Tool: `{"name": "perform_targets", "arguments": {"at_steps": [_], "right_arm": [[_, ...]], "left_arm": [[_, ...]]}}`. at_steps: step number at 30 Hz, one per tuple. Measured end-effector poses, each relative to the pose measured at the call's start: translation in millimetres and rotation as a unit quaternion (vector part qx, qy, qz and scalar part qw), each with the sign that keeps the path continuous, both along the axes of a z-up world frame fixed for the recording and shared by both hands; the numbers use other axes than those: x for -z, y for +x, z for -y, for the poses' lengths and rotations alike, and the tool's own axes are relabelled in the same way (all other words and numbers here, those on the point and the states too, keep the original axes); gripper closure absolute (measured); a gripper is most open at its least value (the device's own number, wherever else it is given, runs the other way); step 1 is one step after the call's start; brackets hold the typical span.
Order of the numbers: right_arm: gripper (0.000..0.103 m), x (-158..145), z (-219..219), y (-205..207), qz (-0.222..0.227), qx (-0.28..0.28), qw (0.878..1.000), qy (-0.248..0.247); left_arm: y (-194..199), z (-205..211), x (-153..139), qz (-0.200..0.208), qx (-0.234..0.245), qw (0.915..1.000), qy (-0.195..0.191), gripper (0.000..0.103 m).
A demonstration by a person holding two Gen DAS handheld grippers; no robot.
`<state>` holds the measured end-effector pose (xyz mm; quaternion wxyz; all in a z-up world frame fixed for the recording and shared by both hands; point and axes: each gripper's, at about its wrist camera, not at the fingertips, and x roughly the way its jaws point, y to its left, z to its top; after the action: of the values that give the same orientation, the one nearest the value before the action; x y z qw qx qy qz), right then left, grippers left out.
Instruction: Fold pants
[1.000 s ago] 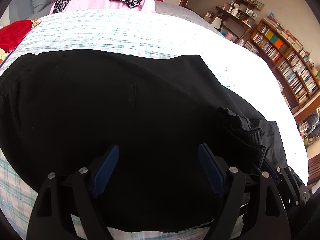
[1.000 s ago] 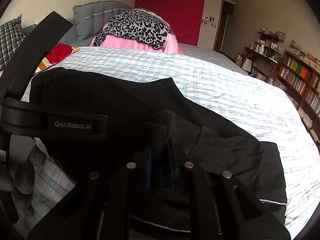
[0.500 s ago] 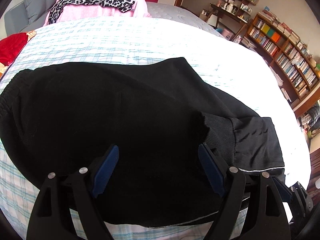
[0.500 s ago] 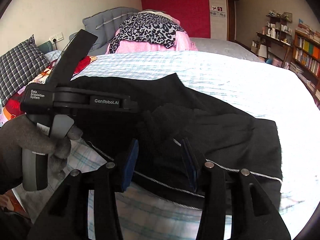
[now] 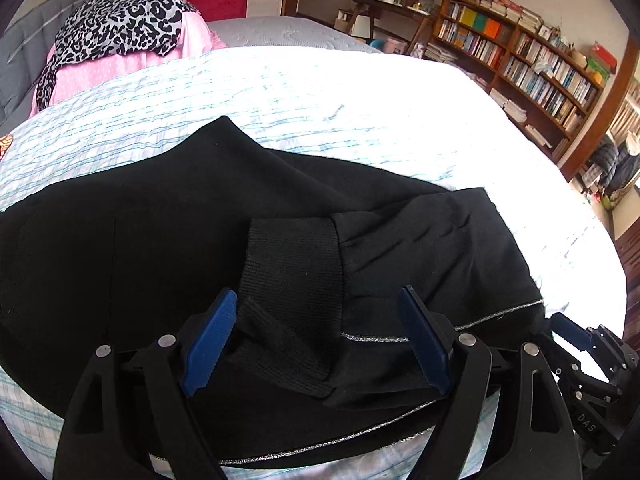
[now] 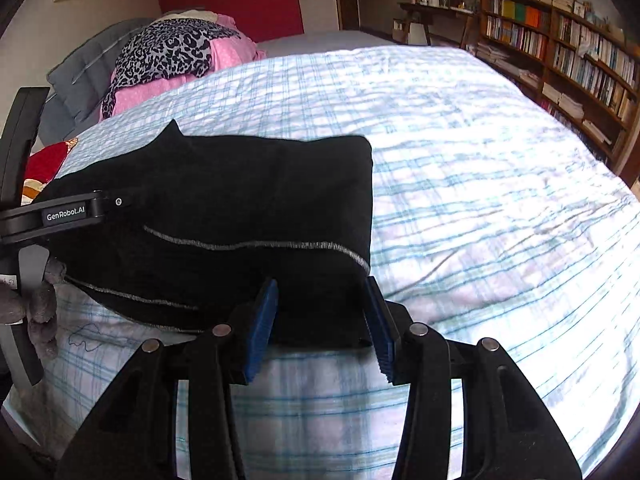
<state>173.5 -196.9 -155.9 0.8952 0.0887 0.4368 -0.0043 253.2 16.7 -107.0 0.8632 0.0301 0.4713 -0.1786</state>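
Note:
Black pants lie folded on the checked bed sheet, the leg end doubled back so its ribbed cuffs rest on top. My left gripper hangs open and wide just above the cuffs, its blue pads on either side and not pressing. In the right wrist view the pants show a grey seam line. My right gripper is open at the fold's near right corner, with the cloth edge lying loose between its pads. A gloved hand holds the left gripper's handle at the far left.
A pile of pink and leopard-print clothes sits at the head of the bed by a grey headboard. A red cloth lies at the left edge. Bookshelves line the right wall beyond the bed's edge.
My right gripper let go of the ribbed cuff, opened and drew back right to the fold's corner. The cuff now lies flat on the pants. The left gripper slid right over the cuffs.

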Motion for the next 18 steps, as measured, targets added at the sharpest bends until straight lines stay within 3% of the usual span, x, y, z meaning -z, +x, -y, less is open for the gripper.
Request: {"name": "perform_targets", "arguments": {"at_steps": [3, 5, 8, 12, 18], "right_arm": [[0.058, 16.0, 2.1, -8.7, -0.022, -0.004, 1.000, 0.012], [0.058, 21.8, -3.1, -17.7, -0.025, -0.014, 1.000, -0.005], [0.058, 23.9, -4.0, -23.5, -0.028, -0.021, 0.999, -0.011], [0.059, 12.7, 6.0, -22.1, -0.030, -0.013, 0.999, 0.024], [0.059, -23.1, 18.9, -11.6, 0.022, 0.014, 0.999, 0.020]], "left_arm": [[8.0, -7.0, 22.7, -0.028, -0.009, 0.9995, 0.012, 0.022], [10.9, -16.8, 37.7, -0.050, -0.016, 0.9986, -0.001, 0.020], [9.7, -20.0, 41.7, -0.041, -0.011, 0.9990, -0.009, 0.020], [9.9, -16.3, 39.4, -0.036, -0.005, 0.9993, 0.006, 0.020], [4.1, -13.6, 14.7, 0.004, -0.018, 0.9998, 0.004, 0.020]]}}
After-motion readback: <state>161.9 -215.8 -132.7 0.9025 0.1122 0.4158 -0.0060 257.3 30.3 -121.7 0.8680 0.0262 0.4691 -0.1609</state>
